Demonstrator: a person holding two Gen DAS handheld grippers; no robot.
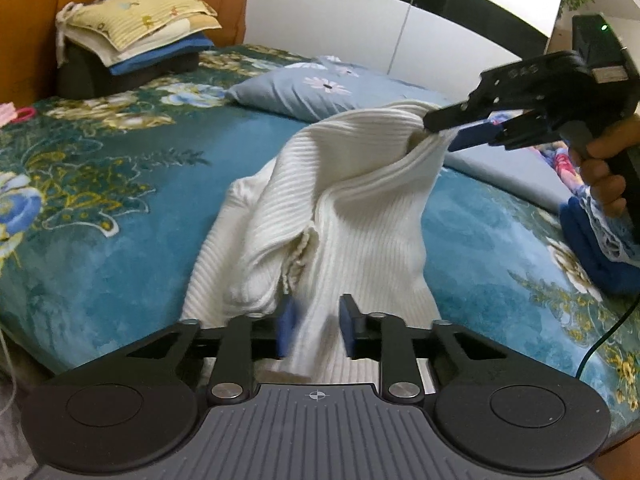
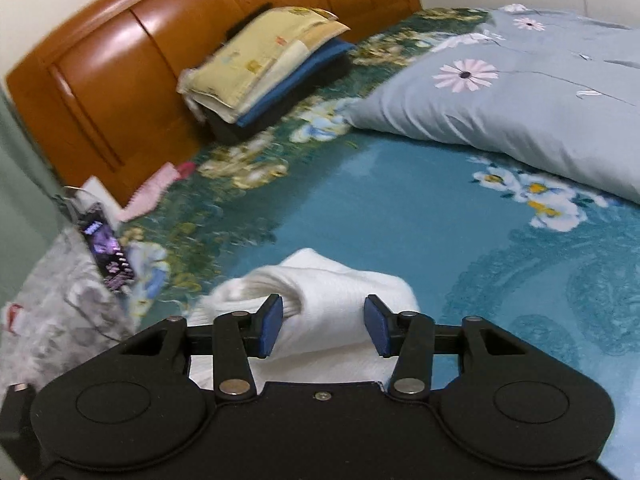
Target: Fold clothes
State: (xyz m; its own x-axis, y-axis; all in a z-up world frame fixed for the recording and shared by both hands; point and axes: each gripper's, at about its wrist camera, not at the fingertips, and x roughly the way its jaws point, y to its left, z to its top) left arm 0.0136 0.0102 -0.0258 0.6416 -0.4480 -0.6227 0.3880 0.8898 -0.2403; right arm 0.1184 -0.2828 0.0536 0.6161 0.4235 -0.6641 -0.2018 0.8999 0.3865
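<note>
A white ribbed sweater (image 1: 340,208) lies partly raised over the teal floral bedspread (image 1: 120,220). At the bottom of the left wrist view my left gripper (image 1: 316,328) is shut on a near fold of it, and the knit fills the gap between the blue pads. A hand holds my right gripper (image 1: 440,136) at the upper right, where it is shut on the sweater's far rim and lifts it into a peak. From the right wrist camera, the right gripper (image 2: 325,328) has a thick bunch of the sweater (image 2: 332,288) between its pads.
A stack of folded clothes (image 1: 136,32) (image 2: 272,64) leans on the wooden headboard (image 2: 100,80). A grey flowered pillow (image 1: 320,84) (image 2: 520,92) lies beyond the sweater. A blue garment (image 1: 592,248) is at the right. A pink item (image 2: 152,192) and a phone (image 2: 108,252) sit at the bed's left edge.
</note>
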